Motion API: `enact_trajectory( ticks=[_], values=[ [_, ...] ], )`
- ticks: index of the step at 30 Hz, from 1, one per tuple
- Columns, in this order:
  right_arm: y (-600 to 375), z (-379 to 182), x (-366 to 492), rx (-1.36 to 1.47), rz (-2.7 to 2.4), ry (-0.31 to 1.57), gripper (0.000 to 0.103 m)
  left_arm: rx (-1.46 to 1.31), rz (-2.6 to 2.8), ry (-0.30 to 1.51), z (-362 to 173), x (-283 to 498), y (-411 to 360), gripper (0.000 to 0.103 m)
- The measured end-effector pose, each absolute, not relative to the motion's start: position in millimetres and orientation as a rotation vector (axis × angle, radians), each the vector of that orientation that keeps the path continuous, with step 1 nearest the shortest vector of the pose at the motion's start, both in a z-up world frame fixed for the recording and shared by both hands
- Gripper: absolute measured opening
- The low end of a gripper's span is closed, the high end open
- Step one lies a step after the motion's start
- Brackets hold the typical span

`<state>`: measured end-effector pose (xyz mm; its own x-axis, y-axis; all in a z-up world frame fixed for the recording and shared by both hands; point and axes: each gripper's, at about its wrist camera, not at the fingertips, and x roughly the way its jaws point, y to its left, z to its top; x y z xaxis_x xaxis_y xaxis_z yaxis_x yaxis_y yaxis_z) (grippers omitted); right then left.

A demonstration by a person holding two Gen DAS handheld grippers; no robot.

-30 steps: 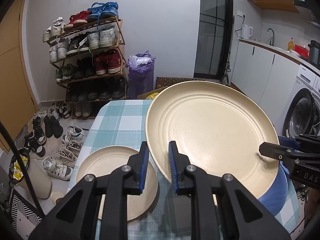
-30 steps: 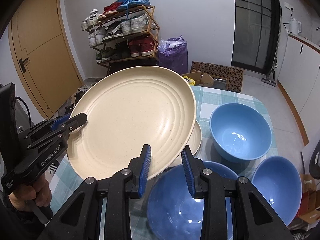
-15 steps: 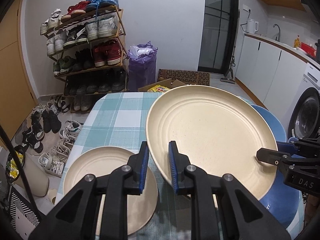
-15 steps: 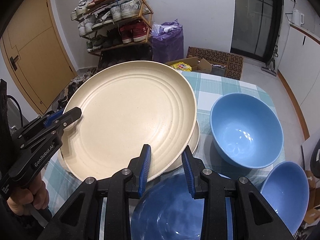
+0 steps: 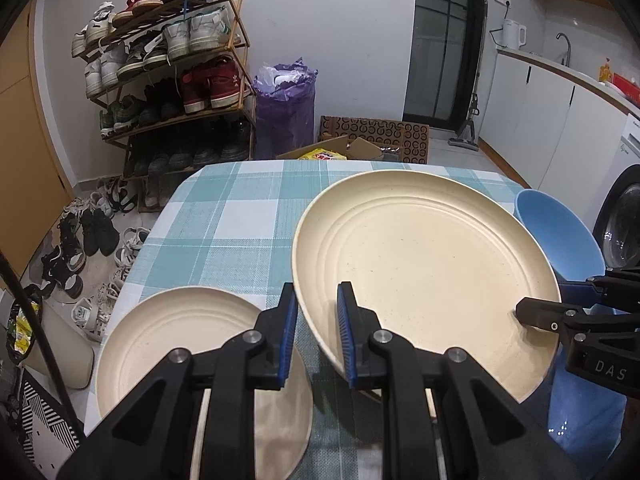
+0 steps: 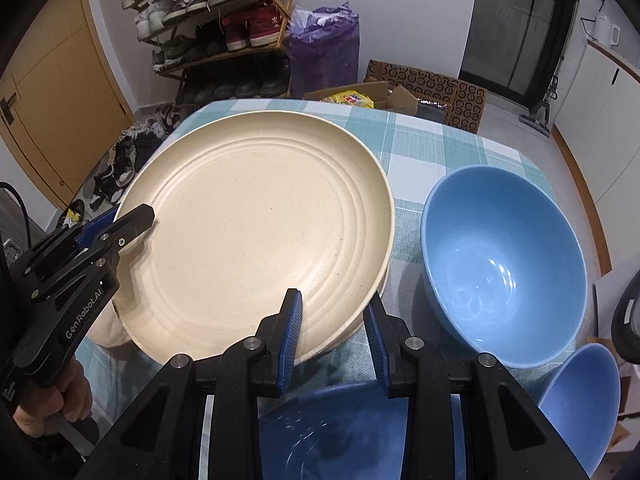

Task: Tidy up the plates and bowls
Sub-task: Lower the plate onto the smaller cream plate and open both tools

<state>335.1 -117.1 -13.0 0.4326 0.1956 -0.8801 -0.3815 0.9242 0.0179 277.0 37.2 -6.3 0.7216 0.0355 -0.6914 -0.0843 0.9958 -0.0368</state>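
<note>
Left gripper (image 5: 316, 332) and right gripper (image 6: 332, 338), angled down, clamping cream plate (image 6: 256, 224) rim

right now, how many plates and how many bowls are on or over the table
cream plates: 3 (lifted plate, plate mostly hidden under it, left plate)
blue bowls: 3 (far bowl, near bowl, right bowl)
total: 6

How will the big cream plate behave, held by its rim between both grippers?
The plate looks rigid and probably light. Its smooth rim might slip in the left gripper and right gripper. It hangs tilted, so it may pivot if one lets go.
</note>
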Motion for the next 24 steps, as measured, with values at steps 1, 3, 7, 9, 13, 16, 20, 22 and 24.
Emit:
enact_trajectory(
  ticks=[1, 3, 7, 9, 13, 16, 20, 22, 24],
  values=[
    [-115.5, -16.0, 338.1, -0.204, 0.358, 1.073, 0.032, -0.067, 0.067, 0.767, -8.9, 278.9, 36.9, 0.018],
    [-113.5, -20.2, 341.8, -0.224, 0.351, 1.083, 0.032, -0.064, 0.070, 0.777, -14.4, 283.4, 37.3, 0.018],
    [-108.5, -27.3, 349.9, -0.253, 0.340, 1.104, 0.032, -0.067, 0.070, 0.792, -23.3, 289.2, 38.7, 0.018],
    [-107.7, -31.6, 354.0, -0.266, 0.335, 1.115, 0.032, -0.068, 0.071, 0.801, -27.0, 291.7, 39.1, 0.018],
    [-106.6, -38.8, 358.7, -0.287, 0.327, 1.139, 0.032, -0.068, 0.073, 0.815, -34.5, 296.0, 38.4, 0.018],
    [-104.0, -43.9, 362.9, -0.305, 0.320, 1.152, 0.032, -0.064, 0.075, 0.827, -40.0, 299.1, 38.4, 0.018],
    [-100.1, -51.1, 368.1, -0.323, 0.307, 1.178, 0.032, -0.057, 0.079, 0.839, -45.4, 303.4, 37.0, 0.018],
    [-99.8, -54.4, 370.3, -0.328, 0.299, 1.192, 0.032, -0.062, 0.077, 0.849, -48.8, 305.6, 36.8, 0.018],
    [-100.2, -57.2, 371.6, -0.332, 0.295, 1.205, 0.032, -0.062, 0.075, 0.859, -52.0, 306.6, 36.2, 0.018]
  ],
)
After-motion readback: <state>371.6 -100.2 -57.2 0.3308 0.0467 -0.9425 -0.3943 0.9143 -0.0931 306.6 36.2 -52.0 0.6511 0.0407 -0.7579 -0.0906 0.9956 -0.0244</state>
